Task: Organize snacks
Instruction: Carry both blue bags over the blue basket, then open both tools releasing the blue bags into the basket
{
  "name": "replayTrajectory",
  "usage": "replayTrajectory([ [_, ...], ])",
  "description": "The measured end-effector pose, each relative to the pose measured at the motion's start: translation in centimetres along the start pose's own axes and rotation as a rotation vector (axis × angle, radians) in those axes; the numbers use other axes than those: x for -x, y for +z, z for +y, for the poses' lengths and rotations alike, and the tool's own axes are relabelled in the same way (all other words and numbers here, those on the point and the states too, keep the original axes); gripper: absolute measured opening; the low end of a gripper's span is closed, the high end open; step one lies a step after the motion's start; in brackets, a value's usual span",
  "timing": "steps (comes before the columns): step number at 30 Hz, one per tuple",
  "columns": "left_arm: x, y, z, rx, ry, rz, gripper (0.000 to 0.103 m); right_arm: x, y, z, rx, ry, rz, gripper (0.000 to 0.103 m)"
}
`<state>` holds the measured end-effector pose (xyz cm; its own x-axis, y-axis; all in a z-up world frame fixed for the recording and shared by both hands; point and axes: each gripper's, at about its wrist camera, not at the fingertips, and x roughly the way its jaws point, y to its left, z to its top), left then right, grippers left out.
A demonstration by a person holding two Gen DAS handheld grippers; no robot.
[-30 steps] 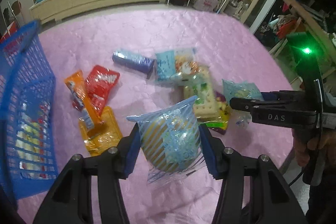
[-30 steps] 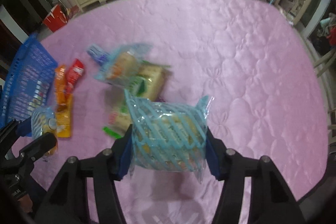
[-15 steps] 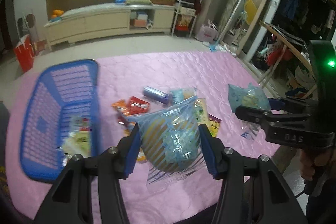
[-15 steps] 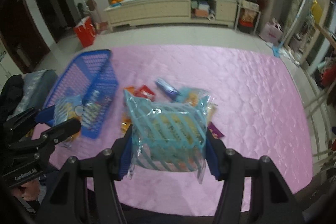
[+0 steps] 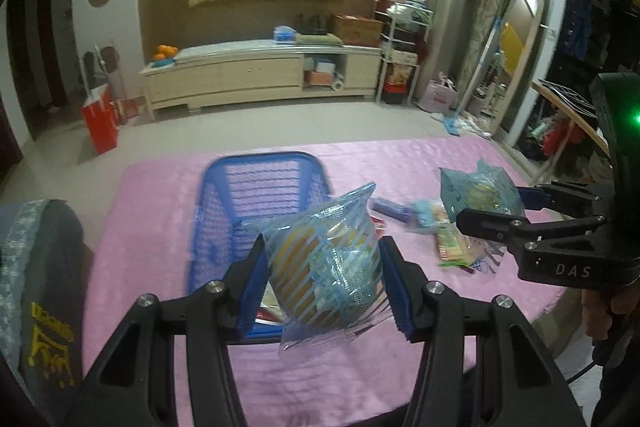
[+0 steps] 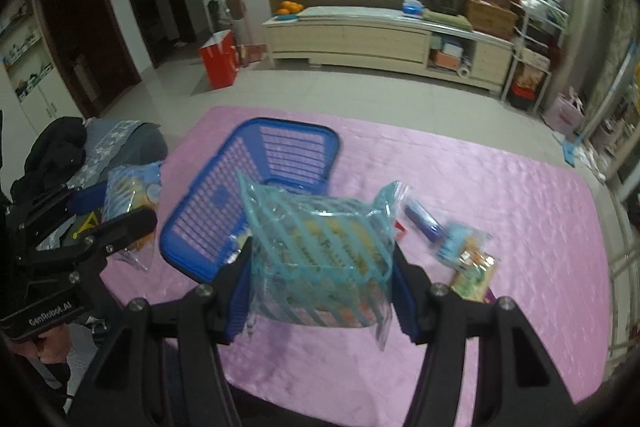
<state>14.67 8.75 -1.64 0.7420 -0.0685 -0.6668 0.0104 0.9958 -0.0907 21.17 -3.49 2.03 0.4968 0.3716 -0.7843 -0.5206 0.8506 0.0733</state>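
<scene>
My left gripper (image 5: 325, 281) is shut on a blue-striped bread packet (image 5: 324, 267), held in the air in front of the blue basket (image 5: 260, 163) on the pink table. My right gripper (image 6: 320, 287) is shut on a teal-striped bread packet (image 6: 320, 251), raised over the table beside the basket (image 6: 280, 131). In the left wrist view the right gripper (image 5: 516, 207) and its packet (image 5: 478, 191) hang to the right. In the right wrist view the left gripper (image 6: 104, 211) with its packet (image 6: 128, 191) hangs at the left. Some packets lie in the basket, mostly hidden.
Loose snacks remain on the pink quilted cloth (image 6: 500, 195): a purple tube (image 6: 422, 219), a pale blue packet (image 6: 456, 245) and a green cracker pack (image 6: 474, 275). A chair with dark clothing (image 6: 80, 151) stands at the table's left. A hand (image 5: 604, 307) holds the right gripper's handle.
Both grippers rose and tilted up with their packets, so the table shrank in view and the room wall appeared. The basket shifted from the left edge toward the middle of each view.
</scene>
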Motion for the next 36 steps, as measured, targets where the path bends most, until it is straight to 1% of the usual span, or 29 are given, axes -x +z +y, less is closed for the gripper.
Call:
replayTrajectory([
  [6,0.2,-0.2,4.4,0.023,0.039,-0.003,0.051,-3.6,1.7,3.4,0.070,0.026,0.031,0.064],
  [9,-0.8,-0.5,6.4,0.054,0.047,0.012,0.051,-5.8,2.3,4.7,0.095,0.026,0.059,0.064],
  [15,-3.1,-0.7,9.4,0.103,0.035,0.049,0.051,-10.3,3.2,5.0,0.115,0.043,0.123,0.064],
  [18,-4.3,-0.7,10.0,0.104,0.036,0.063,0.051,-12.2,4.5,5.1,0.126,0.027,0.118,0.065],
  [19,-4.8,-0.7,10.1,0.102,0.043,0.069,0.051,-12.9,5.0,5.0,0.130,0.029,0.111,0.066],
  [20,-5.4,-0.5,10.3,0.103,0.049,0.076,0.051,-13.5,5.5,5.1,0.137,0.034,0.109,0.071],
  [22,-6.0,-0.3,10.6,0.109,0.057,0.085,0.051,-14.9,6.1,4.9,0.142,0.018,0.141,0.076],
  [24,-6.5,-0.3,10.7,0.119,0.069,0.094,0.051,-15.0,6.2,4.3,0.132,-0.025,0.119,0.080],
  [25,-6.7,-0.3,10.7,0.122,0.075,0.102,0.051,-14.7,6.2,4.0,0.121,-0.024,0.108,0.085],
  [26,-6.9,-0.3,10.6,0.120,0.080,0.107,0.051,-14.4,6.0,3.6,0.108,-0.021,0.102,0.088],
  [29,-7.3,-0.4,10.1,0.111,0.084,0.120,0.051,-13.2,5.6,2.5,0.070,-0.004,0.101,0.088],
  [36,-7.9,0.4,8.9,0.093,0.069,0.123,0.051,-11.0,4.6,0.6,0.034,0.000,0.094,0.088],
])
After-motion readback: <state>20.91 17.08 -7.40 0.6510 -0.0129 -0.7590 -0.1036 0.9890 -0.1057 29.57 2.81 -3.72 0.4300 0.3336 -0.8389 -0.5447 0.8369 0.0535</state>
